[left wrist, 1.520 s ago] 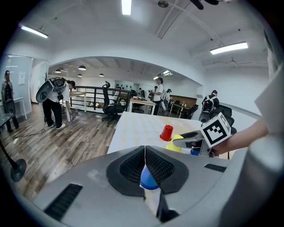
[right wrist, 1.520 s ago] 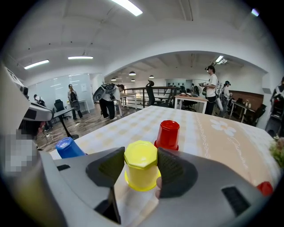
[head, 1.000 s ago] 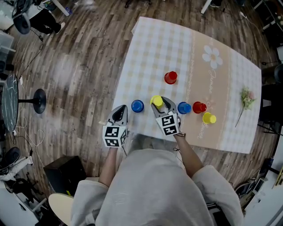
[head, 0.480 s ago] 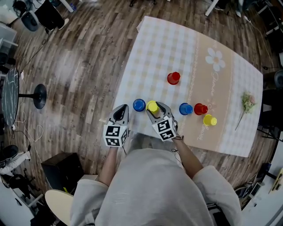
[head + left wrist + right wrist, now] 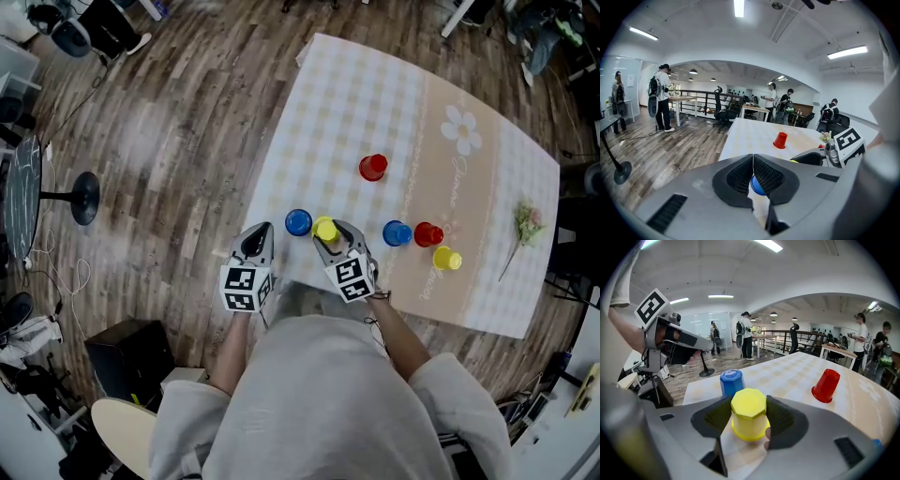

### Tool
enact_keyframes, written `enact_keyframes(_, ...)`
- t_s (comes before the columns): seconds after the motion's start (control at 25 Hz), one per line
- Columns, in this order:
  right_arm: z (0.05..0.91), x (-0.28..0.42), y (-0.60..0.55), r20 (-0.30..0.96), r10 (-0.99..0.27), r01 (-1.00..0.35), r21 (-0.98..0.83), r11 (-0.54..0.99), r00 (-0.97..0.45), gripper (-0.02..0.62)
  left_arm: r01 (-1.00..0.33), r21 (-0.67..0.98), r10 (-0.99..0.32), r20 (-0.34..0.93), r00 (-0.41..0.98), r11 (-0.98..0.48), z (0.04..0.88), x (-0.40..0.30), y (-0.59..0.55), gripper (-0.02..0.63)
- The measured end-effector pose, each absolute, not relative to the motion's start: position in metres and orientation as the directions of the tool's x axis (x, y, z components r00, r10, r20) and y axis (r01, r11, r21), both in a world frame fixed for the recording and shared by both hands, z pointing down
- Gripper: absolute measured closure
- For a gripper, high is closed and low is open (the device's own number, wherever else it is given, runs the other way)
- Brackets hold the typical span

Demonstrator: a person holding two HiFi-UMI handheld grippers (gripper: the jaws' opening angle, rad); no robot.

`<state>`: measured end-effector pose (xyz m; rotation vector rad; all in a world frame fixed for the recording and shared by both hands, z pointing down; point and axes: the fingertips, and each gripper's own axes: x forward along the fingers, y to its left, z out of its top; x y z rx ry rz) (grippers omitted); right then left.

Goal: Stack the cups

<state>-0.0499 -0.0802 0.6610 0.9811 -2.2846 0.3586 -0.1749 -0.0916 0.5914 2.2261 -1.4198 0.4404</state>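
Note:
Several plastic cups stand upside down on the checked tablecloth (image 5: 347,103). My right gripper (image 5: 329,233) (image 5: 749,402) is shut on a yellow cup (image 5: 324,228) (image 5: 748,418) near the table's front edge. A blue cup (image 5: 298,222) (image 5: 731,381) stands just left of it. Farther back stands a lone red cup (image 5: 373,167) (image 5: 826,385) (image 5: 780,139). To the right sit another blue cup (image 5: 397,232), a red cup (image 5: 428,233) and a yellow cup (image 5: 446,258). My left gripper (image 5: 258,232) (image 5: 753,160) hovers shut and empty at the table's front left edge, short of the near blue cup (image 5: 757,185).
A dried flower sprig (image 5: 521,225) lies at the table's right edge. Wooden floor surrounds the table, with a stand's round black base (image 5: 84,204) to the left. People, desks and chairs are far off in the room.
My right gripper has carried the yellow cup left, closer to the near blue cup. The left gripper has held still.

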Motion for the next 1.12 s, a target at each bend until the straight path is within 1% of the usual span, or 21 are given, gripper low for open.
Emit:
enact_keyframes(0.28, 0.663, -0.051, -0.076, 0.625, -0.565, -0.729, -0.01, 0.684, -0.538, 0.361, -0.907, 0.205, -0.761, 0.494, 0.42, -0.367, 0.593, -0.172, -0.089, 0.592)
enact_keyframes(0.44, 0.655, -0.052, -0.077, 0.608, -0.557, -0.721, -0.038, 0.691, -0.566, 0.305, -0.906, 0.202, -0.759, 0.496, 0.422, -0.372, 0.591, -0.171, -0.089, 0.592)
enact_keyframes(0.56, 0.65, -0.051, -0.079, 0.597, -0.566, -0.727, -0.042, 0.686, -0.569, 0.29, -0.905, 0.201, -0.758, 0.495, 0.424, -0.375, 0.591, -0.169, -0.091, 0.592)
enact_keyframes(0.84, 0.628, -0.041, -0.085, 0.561, -0.617, -0.762, -0.039, 0.646, -0.552, 0.29, -0.896, 0.199, -0.754, 0.486, 0.442, -0.397, 0.587, -0.161, -0.095, 0.592)
enact_keyframes(1.12, 0.603, -0.019, -0.096, 0.507, -0.694, -0.814, -0.027, 0.58, -0.511, 0.29, -0.882, 0.197, -0.741, 0.483, 0.467, -0.427, 0.585, -0.149, -0.098, 0.592)
